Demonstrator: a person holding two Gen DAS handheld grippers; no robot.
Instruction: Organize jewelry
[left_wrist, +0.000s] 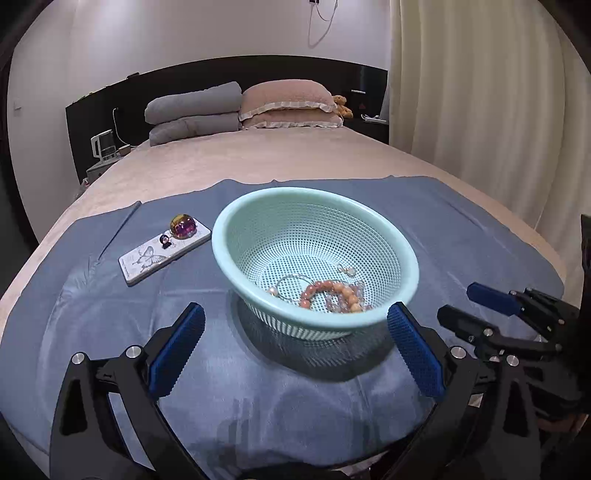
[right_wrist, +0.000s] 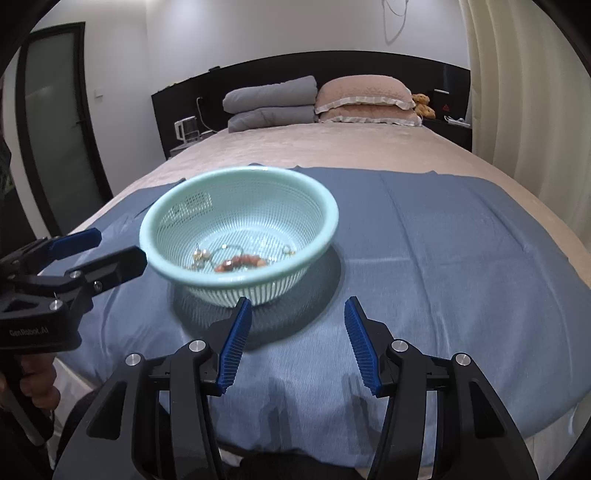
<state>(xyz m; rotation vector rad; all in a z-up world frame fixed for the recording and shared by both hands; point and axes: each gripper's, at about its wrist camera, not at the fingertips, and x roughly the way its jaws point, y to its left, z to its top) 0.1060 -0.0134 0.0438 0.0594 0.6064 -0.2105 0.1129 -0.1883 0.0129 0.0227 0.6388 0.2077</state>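
Light, loose and fiddly: a bead bracelet of orange-pink beads, a thin wire hoop, a pale crystal strand and a small earring, all heaped in the bottom of the mint basket. Probably slippery as single beads, yet floppy as strings, so likely to drape and slide rather than sit stiff between ribbed pads. Best taken across the bracelet's beaded band, where the bulk gives the pads something to bite; the hoop and earring look too fine for a sure pinch (and apt to snag in the basket's perforations). Basket itself thin plastic, light, liable to skid or tip on the soft blue cloth over the bed if nudged at the rim.

Relative to the basket: left tongs spread wide, empty, hovering just short of the near wall, pads flanking it on either side without touching. Right tongs also parted, somewhat narrower, holding nothing, poised near the basket's near wall and slightly to its right side; nothing between the pads but cloth. Jewelry therefore beyond and below both pairs, over the rim and down inside. Phone with a purple gem-like ornament lying on the cloth left of the basket, apart from it. Right-wrist view of the basket blurred, so fine detail there uncertain.
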